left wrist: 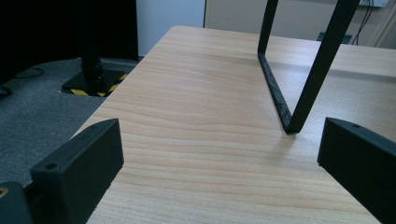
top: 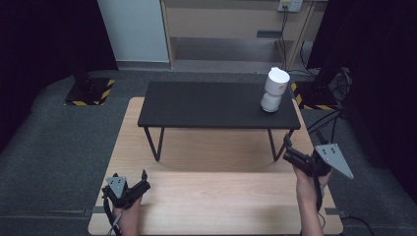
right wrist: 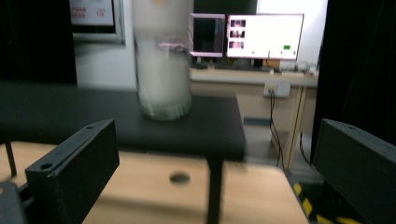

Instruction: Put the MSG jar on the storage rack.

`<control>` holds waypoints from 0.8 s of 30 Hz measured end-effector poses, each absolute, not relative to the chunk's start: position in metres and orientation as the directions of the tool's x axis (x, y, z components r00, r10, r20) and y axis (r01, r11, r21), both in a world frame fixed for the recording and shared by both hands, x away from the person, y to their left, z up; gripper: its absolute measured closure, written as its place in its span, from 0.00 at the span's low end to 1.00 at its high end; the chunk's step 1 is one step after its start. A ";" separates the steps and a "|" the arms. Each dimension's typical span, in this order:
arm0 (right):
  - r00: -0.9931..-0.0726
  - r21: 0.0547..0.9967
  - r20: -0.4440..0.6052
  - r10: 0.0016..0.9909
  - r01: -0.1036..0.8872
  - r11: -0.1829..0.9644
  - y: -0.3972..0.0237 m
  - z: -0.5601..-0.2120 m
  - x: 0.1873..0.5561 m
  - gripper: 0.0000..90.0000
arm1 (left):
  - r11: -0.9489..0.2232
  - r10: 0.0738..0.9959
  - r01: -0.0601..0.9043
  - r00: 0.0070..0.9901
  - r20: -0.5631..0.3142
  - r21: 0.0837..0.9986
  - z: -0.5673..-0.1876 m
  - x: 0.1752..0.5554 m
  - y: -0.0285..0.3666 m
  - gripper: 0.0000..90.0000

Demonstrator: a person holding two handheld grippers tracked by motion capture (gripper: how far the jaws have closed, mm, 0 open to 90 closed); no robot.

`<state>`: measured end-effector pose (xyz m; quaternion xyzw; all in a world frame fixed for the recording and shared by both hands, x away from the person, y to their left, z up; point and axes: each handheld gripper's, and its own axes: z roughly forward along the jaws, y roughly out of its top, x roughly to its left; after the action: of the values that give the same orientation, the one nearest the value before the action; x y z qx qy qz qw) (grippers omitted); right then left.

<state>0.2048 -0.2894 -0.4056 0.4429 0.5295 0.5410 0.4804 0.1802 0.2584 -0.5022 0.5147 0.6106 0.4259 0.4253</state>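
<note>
Two open tongs wait low over the wooden table.

The left tongs (top: pixel 133 189) gape, empty, at the near left edge; the right tongs (top: pixel 295 156) gape, empty, near the raised black shelf (top: pixel 206 105). The white canister (top: pixel 274 89) stands upright toward that shelf's right end. It looks light, rigid, perhaps slick: best gripped around its narrower middle.

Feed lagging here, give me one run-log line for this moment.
left gripper: open, empty | right gripper: open, empty | white bottle: upright on black shelf, right end
</note>
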 end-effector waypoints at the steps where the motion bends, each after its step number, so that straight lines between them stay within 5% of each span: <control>1: -0.137 0.999 -0.019 0.990 -0.038 0.014 -0.295 -0.416 0.201 0.01 | 0.110 0.990 0.268 -0.109 -0.083 0.957 -0.502 0.180 0.259 0.00; 11: -0.108 0.995 0.047 0.993 0.092 -0.037 -0.343 -0.503 0.190 0.01 | 0.097 0.992 0.298 -0.106 -0.068 0.950 -0.499 0.182 0.258 0.00; 24: -0.110 0.993 0.024 0.994 0.120 -0.010 -0.348 -0.524 0.183 0.01 | 0.103 0.993 0.301 -0.094 -0.078 0.948 -0.499 0.182 0.260 0.00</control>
<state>0.1830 -0.3482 -0.5238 0.5046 0.5518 0.5005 0.4362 0.1823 0.2596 -0.4994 0.5272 0.6136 0.4129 0.4185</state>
